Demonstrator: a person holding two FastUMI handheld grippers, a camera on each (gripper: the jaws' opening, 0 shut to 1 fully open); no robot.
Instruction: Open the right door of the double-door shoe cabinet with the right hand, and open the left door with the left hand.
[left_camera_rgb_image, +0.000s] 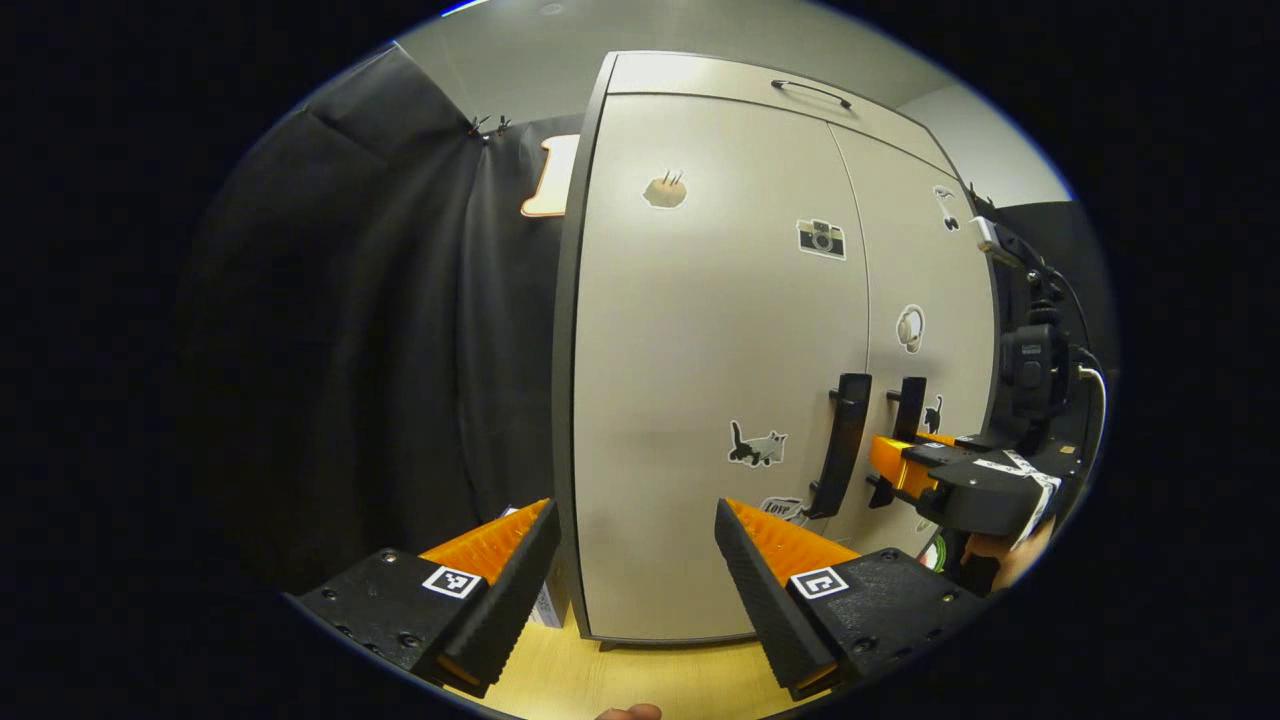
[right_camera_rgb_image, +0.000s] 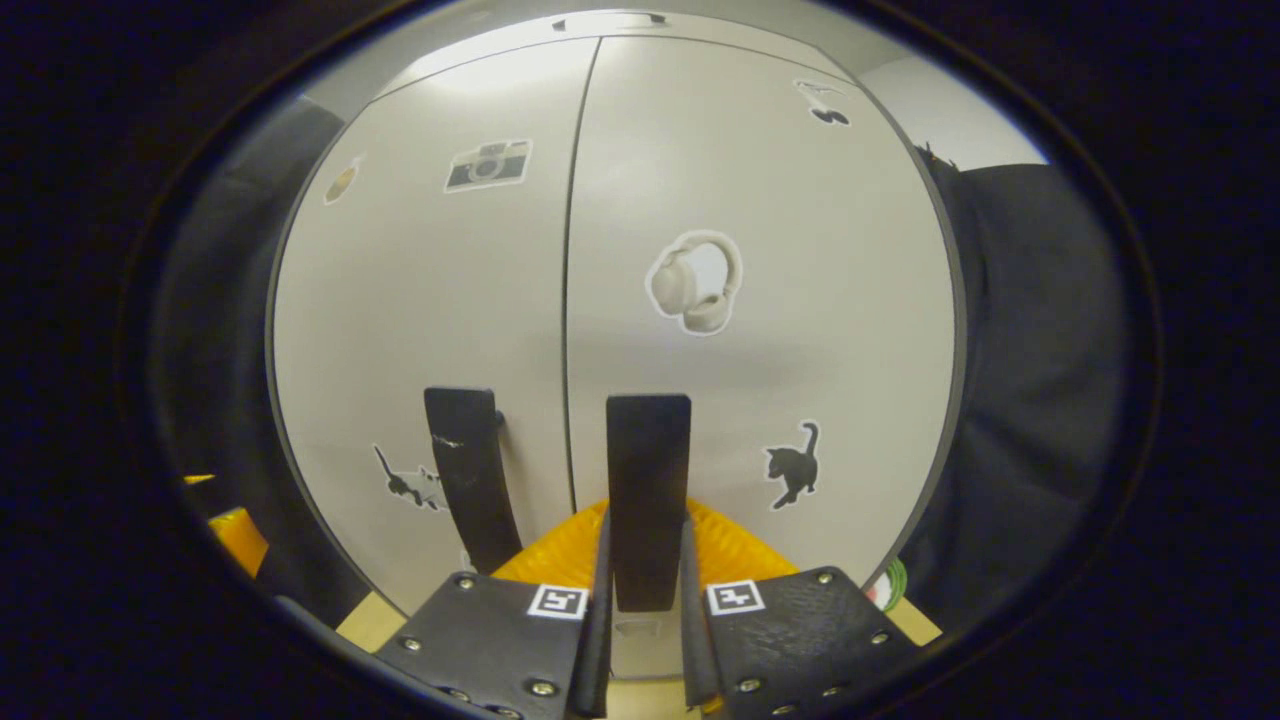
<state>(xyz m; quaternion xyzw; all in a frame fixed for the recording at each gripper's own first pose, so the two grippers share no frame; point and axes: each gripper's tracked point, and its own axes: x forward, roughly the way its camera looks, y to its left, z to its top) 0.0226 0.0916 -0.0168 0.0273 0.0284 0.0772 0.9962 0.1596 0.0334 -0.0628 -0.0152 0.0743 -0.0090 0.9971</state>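
Black cloth (left_camera_rgb_image: 380, 330) hangs beside a pale wooden floor (left_camera_rgb_image: 600, 680).

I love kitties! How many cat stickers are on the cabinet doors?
2: one on the left door, left of its handle, and one on the right door, right of its handle. Others may be hidden.

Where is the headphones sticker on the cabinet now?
In the right gripper view the headphones sticker sits on the right door, directly above the right door handle and higher than the black cat sticker.
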